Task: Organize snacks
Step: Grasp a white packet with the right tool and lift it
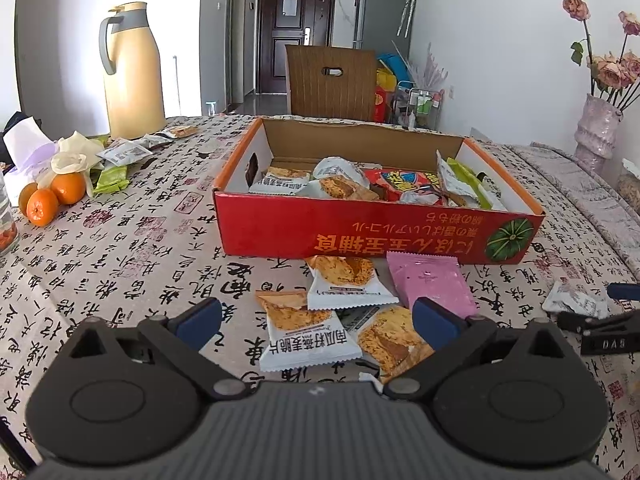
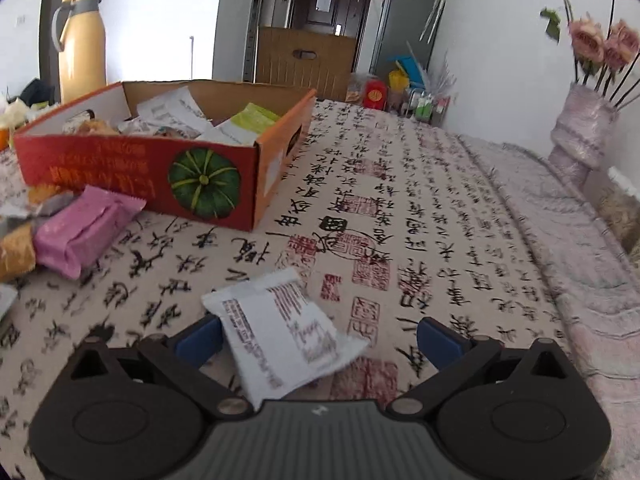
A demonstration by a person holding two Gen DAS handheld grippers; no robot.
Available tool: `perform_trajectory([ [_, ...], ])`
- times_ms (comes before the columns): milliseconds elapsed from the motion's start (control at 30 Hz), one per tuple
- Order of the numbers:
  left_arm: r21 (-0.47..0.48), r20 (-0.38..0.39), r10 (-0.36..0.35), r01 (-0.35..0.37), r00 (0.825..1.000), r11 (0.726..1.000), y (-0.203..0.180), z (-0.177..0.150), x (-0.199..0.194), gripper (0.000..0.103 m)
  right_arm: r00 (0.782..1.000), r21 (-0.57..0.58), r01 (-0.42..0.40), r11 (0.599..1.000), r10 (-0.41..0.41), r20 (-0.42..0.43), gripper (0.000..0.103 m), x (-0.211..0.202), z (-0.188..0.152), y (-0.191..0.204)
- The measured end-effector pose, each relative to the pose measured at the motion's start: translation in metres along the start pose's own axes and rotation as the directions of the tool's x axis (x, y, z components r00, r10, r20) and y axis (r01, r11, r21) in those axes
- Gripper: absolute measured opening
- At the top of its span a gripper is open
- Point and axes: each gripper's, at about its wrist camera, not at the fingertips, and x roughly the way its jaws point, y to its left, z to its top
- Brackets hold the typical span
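Observation:
An open red cardboard box (image 1: 380, 236) holds several snack packets. In front of it on the tablecloth lie a pink packet (image 1: 430, 286) and three orange-and-white cracker packets (image 1: 304, 332). My left gripper (image 1: 318, 322) hovers open just above those cracker packets, holding nothing. My right gripper (image 2: 320, 340) is open around a white packet (image 2: 280, 332), which lies flat on the cloth close to the left finger. In the right wrist view the box (image 2: 140, 168) and the pink packet (image 2: 84, 232) are to the left. The white packet (image 1: 576, 300) also shows at the right of the left wrist view.
A yellow thermos (image 1: 132, 72), oranges (image 1: 52, 200), tissues and more small packets (image 1: 124, 154) sit at the table's far left. A vase of flowers (image 1: 596, 132) stands at the right edge. A wooden chair (image 1: 332, 80) is behind the box.

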Motion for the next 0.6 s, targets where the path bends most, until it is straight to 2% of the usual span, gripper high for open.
perform_trajectory([
  [133,0.003,-0.009,0.0,0.0,1.0,1.0,0.0,0.0,0.003,0.103,0.998,0.12,-0.07,0.99,0.07,0.003,0.103,0.013,0.0,-0.018],
  [600,-0.019,-0.021,-0.028,0.028,0.999,0.999,0.008,-0.004,0.002,0.103,0.999,0.138,-0.036,0.99,0.035,0.011,0.103,0.02,0.003,-0.018],
])
